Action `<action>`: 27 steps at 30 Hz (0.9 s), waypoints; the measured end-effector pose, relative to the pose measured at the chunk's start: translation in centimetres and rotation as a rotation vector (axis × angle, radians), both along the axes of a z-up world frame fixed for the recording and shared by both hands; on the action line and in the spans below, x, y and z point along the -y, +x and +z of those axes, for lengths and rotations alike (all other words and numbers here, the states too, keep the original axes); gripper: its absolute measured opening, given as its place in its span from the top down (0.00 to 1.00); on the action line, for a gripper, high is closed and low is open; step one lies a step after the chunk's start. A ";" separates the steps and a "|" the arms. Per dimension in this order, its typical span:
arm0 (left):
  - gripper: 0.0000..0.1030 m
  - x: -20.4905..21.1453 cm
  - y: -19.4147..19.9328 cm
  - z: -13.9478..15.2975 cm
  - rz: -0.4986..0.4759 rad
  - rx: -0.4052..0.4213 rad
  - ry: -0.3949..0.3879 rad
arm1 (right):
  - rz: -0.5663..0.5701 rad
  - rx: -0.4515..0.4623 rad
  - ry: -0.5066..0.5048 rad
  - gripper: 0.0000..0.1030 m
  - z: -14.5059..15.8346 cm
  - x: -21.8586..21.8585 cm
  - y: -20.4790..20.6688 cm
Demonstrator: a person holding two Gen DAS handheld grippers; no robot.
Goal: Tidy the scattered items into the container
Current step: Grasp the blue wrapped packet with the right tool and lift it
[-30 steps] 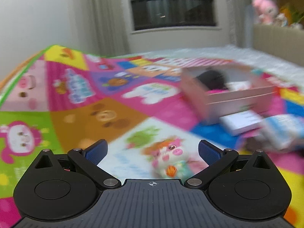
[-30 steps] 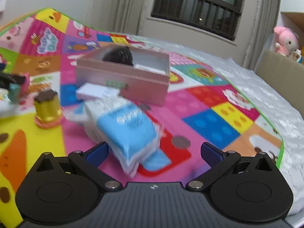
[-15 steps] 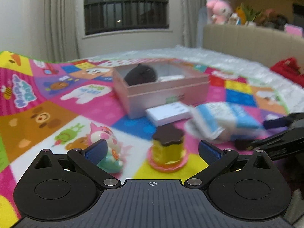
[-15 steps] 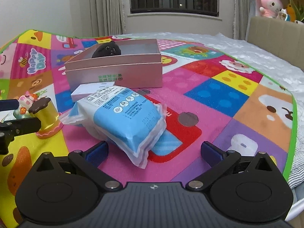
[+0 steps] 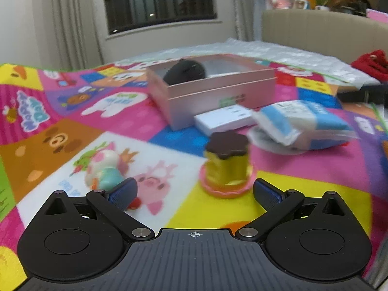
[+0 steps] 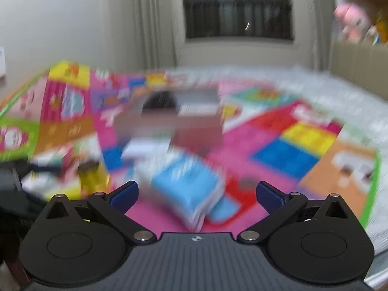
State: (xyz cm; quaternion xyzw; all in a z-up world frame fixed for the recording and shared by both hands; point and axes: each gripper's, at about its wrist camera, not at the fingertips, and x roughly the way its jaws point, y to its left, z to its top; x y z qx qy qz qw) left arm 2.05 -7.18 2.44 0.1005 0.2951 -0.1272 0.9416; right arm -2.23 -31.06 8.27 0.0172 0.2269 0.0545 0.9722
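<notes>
Four items are loose on the play mat (image 5: pixel 72 126) w/ nothing picked up yet, so this looks like the approach stage. The left tool (image 5: pixel 195 191) is spread wide and holds nothing; the yellow pudding toy (image 5: pixel 226 162) stands upright just ahead, between the line of its fingertips but not touched. The right tool (image 6: pixel 196 192) is likewise wide apart and empty, aimed at the blue tissue pack (image 6: pixel 186 184); that view is badly smeared, so how close it is I can't say.

The pink box (image 5: pixel 213 97), i.e. the container, sits farther back on the mat, open-topped, w/ a dark round item (image 5: pixel 185 74) already inside. A white flat box (image 5: pixel 224 120) lies just in front of its wall, beside the tissue pack; a small pig figure (image 5: pixel 104 169) lies near the left fingertip.

Next move, as I judge it: ease the left tool forward so the pudding toy sits between the pads, close on its yellow body, lift, carry over the box rim.

Surface is a bright cartoon-patch mat, soft-looking, over what seems a bed w/ white quilted cover. Room: barred dark window (image 5: pixel 160 2), curtains, beige headboard w/ plush toys on top.
</notes>
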 end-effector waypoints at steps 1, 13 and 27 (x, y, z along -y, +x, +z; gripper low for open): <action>0.00 -0.2 0.3 -0.1 0.020 -0.005 -0.001 | -0.047 0.013 -0.015 0.00 0.4 0.1 0.5; 0.00 -2.3 -0.1 -0.3 0.047 -0.043 -0.065 | -0.022 -0.195 -0.093 0.34 -3.5 0.9 5.5; 0.00 -2.0 -0.6 -0.4 0.049 -0.058 -0.072 | 0.325 -0.100 0.080 0.07 0.3 -4.2 2.3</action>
